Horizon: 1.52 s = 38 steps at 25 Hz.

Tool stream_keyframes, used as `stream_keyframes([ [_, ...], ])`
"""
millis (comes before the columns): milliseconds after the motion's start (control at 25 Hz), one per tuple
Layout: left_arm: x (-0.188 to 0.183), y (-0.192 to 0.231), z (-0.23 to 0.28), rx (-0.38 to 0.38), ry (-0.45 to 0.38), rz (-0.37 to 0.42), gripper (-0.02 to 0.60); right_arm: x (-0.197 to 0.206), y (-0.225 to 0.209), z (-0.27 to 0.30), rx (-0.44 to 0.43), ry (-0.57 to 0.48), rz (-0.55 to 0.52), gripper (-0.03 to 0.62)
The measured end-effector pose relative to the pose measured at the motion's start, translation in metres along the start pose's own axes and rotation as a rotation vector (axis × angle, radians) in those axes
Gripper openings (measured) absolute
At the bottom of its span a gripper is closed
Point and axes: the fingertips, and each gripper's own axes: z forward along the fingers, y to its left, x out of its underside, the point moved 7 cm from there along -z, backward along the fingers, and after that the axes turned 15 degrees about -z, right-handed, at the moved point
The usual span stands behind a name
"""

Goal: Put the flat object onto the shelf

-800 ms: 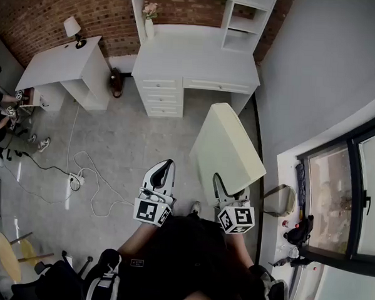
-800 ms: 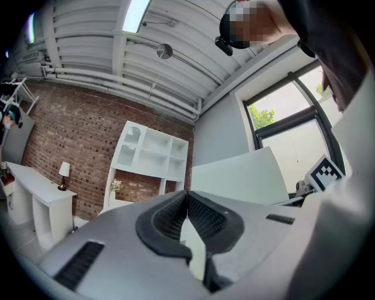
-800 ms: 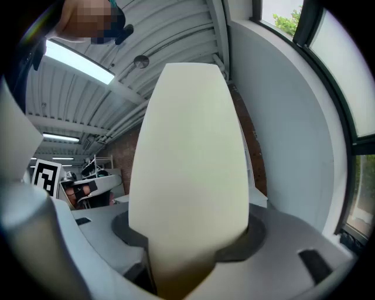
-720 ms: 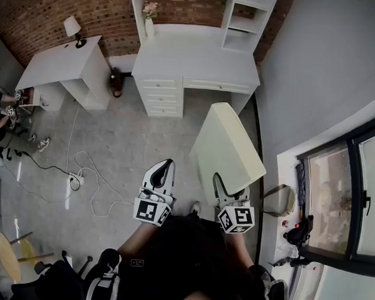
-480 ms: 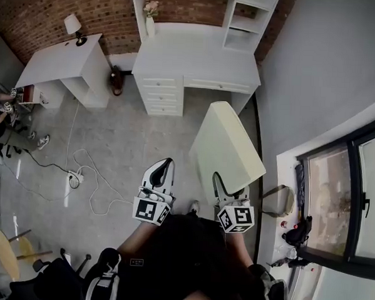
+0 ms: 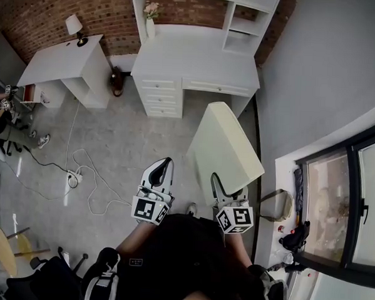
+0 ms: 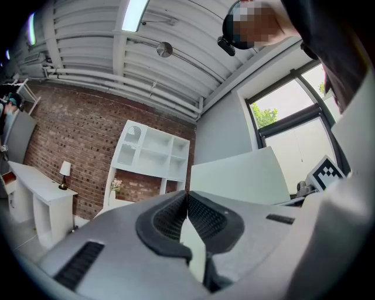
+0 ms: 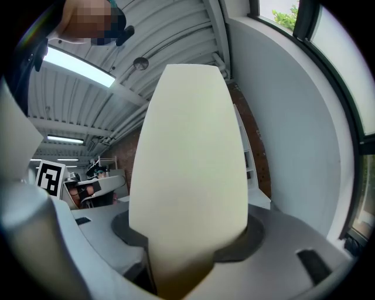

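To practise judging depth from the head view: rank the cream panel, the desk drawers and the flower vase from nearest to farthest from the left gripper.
1. Cream panel: just right of the left gripper.
2. Desk drawers: straight ahead, across the floor.
3. Flower vase: farthest ahead, behind the drawers.

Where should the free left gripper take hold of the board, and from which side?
Probably its left long edge, near the middle, coming in from the left. The board is thin and long, held only at its near end by the right gripper, and juts out forward. The left gripper, shut and empty, is beside that edge; it must open first.
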Motion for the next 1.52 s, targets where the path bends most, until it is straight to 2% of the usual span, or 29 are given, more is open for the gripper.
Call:
stream_keyframes([
  [400,0.016,-0.021,0.028,-0.047,0.022,0.019,0.011,0.015,-0.048,0.020,-0.064,0.004,-0.005,0.287],
  [640,0.017,0.001,0.045,-0.091,0.035,0.011,0.011,0.017,-0.058,0.049,-0.068,0.016,0.002,0.287],
  [920,0.011,0.069,0.097,-0.079,0.018,-0.012,0.011,0.017,-0.058,0.127,-0.050,0.031,-0.017,0.287],
  [1240,-0.040,0.183,0.168,-0.043,-0.009,-0.016,0.011,-0.012,-0.038,0.261,-0.012,0.009,-0.025,0.287],
  [1400,-0.061,0.229,0.201,-0.013,-0.010,-0.010,0.011,-0.031,-0.027,0.309,0.017,-0.012,-0.041,0.287],
  [1520,-0.069,0.262,0.225,-0.024,-0.015,-0.021,0.011,-0.033,-0.026,0.349,0.016,0.004,-0.037,0.287],
])
